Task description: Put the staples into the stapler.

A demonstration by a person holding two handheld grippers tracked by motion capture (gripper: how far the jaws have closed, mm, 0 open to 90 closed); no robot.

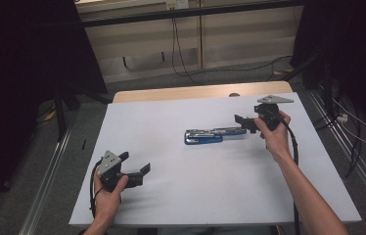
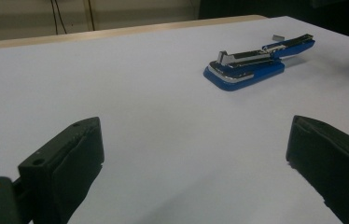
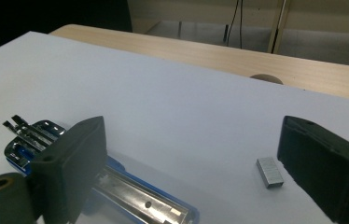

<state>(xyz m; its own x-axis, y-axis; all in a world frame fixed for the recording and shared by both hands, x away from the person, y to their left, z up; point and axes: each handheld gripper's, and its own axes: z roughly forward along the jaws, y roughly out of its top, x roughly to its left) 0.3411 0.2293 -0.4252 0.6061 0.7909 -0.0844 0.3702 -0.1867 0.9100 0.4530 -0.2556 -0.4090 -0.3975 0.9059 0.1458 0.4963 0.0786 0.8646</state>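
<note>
A blue stapler point(image 1: 210, 135) lies opened out flat on the white counter point(image 1: 171, 205), a little right of its middle and toward the far edge. The right gripper point(image 1: 244, 123) hangs just over the stapler's right end, its jaws spread wide and holding nothing. A small block of staples point(image 3: 269, 172) lies on the counter between those jaws. The left gripper point(image 1: 136, 168) sits near the front left corner, jaws spread too, well apart from the stapler.

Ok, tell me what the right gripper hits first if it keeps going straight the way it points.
Probably nothing solid: between the right gripper's open jaws lies bare white table. The staple strip sits just inside one jaw and the opened blue stapler by the other, so either could be clipped.
</note>
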